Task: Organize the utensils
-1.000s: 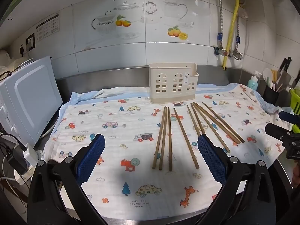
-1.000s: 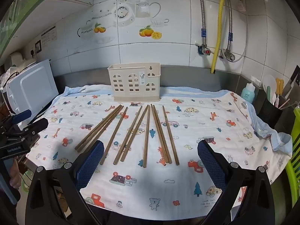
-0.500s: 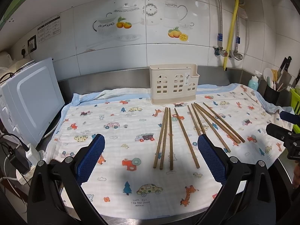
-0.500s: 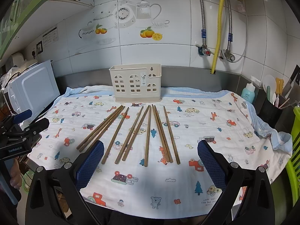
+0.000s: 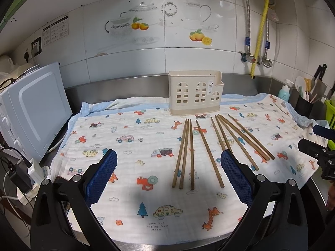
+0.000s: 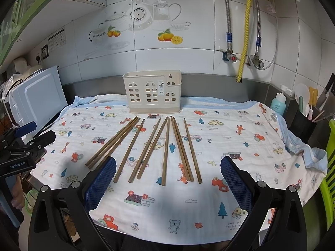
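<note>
Surface [image 6: 272, 205] under printed cloth [image 6: 240, 138] fills lower half of both views. Cream slotted holder [image 6: 152, 95] upright at centre back, empty as far as I see. Wooden chopsticks [image 6: 165, 148] fanned flat mid-frame, some touching. My left tongs [image 5: 168, 174] and right tongs [image 6: 168, 176] both spread wide, holding nothing, low in frame. Risks, my judgement: thin sticks flat on soft cloth, so pads may pinch fabric or grab two at once; rolling stick could slip; a knock could tip holder.

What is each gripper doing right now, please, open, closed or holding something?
Left gripper: open, holding nothing, above the cloth.
Right gripper: open, holding nothing, the chopsticks untouched.
</note>
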Demonstrator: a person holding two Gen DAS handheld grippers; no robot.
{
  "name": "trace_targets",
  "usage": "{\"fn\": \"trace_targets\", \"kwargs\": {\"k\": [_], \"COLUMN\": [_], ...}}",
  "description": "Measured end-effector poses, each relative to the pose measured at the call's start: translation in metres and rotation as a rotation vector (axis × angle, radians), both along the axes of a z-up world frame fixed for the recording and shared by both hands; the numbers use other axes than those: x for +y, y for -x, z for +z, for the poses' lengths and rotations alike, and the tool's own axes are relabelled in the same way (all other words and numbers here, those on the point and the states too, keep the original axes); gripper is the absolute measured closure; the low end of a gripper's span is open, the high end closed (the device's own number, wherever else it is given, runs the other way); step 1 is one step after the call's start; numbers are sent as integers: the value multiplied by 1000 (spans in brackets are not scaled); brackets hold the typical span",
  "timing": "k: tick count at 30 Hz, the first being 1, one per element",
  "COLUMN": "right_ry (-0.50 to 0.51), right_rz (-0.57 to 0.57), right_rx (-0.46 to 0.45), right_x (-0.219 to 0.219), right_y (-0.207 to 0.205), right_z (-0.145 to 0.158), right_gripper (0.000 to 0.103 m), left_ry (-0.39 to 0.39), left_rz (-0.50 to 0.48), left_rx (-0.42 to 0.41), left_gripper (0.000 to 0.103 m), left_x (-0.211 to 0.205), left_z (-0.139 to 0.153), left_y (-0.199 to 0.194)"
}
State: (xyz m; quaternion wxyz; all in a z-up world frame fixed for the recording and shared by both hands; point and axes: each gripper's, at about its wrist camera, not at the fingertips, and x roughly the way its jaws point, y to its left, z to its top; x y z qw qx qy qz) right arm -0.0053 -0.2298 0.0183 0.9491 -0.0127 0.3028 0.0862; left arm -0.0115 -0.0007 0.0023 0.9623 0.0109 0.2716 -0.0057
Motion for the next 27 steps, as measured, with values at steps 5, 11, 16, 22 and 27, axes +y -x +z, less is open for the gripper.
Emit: {"fn": "trace_targets", "kwargs": {"k": [5, 11, 16, 22, 27], "right_ry": [-2, -7, -7, -6, -5], "right_rz": [-7, -10, -10, -10, -9], "right_rx": [6, 10, 11, 10, 11], "right_x": [-1, -4, -4, -4, -4], "right_y": [-2, -6, -7, -8, -10], "right_z": [-2, -5, -5, -5, -6], "right_gripper": [6, 6, 6, 6, 6], "left_ry": [8, 4, 5, 5, 6], "left_rz": [5, 2, 3, 3, 4], "left_rx": [4, 8, 10, 13, 12], "left_gripper": [5, 5, 5, 5, 5], "left_x": [2, 1, 1, 2, 1], "left_z": [-3, -6, -7, -8, -8], "left_y": [-2, -6, -8, -9, -9]}}
